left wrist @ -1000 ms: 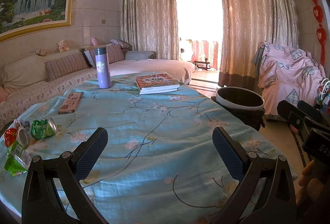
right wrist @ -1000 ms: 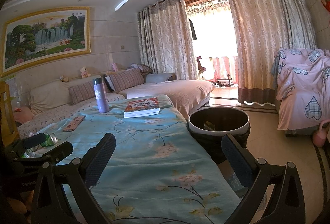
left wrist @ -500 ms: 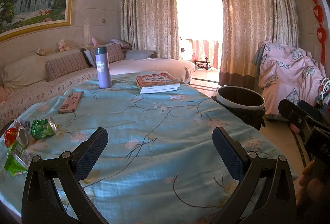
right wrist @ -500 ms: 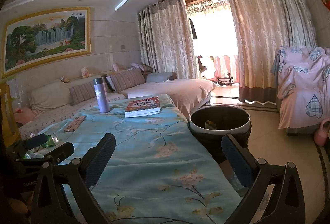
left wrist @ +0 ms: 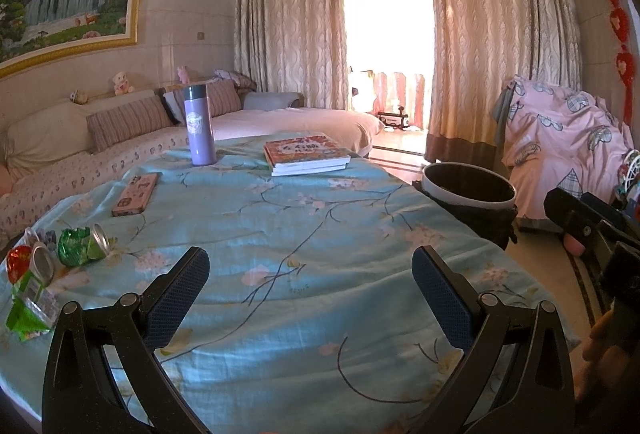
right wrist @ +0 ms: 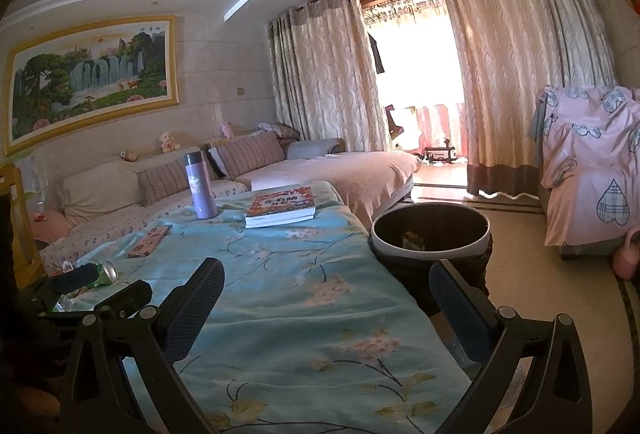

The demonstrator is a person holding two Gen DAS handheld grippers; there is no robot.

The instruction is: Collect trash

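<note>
A crushed green can point(left wrist: 82, 245) lies on the table's left side, with a red-and-silver can point(left wrist: 30, 266) and a green wrapper point(left wrist: 26, 310) nearer the left edge. A round bin point(left wrist: 468, 190) with a white rim and dark liner stands on the floor off the table's right side. My left gripper point(left wrist: 310, 290) hovers open and empty above the tablecloth, right of the trash. In the right wrist view my right gripper point(right wrist: 328, 302) is open and empty over the table's right edge, the bin point(right wrist: 430, 232) just ahead, holding some scraps. The green can point(right wrist: 105, 274) shows partly behind the left gripper's body.
A purple flask point(left wrist: 199, 125), stacked books point(left wrist: 306, 153) and a pink phone point(left wrist: 135, 194) lie further back on the blue floral tablecloth point(left wrist: 320, 226). A sofa point(left wrist: 100, 138) runs behind the table. A pink-covered chair point(left wrist: 568, 138) stands right of the bin.
The right wrist view has drifted slightly, the bin shifting a little right. The left gripper has barely moved. Both grippers stay open.
</note>
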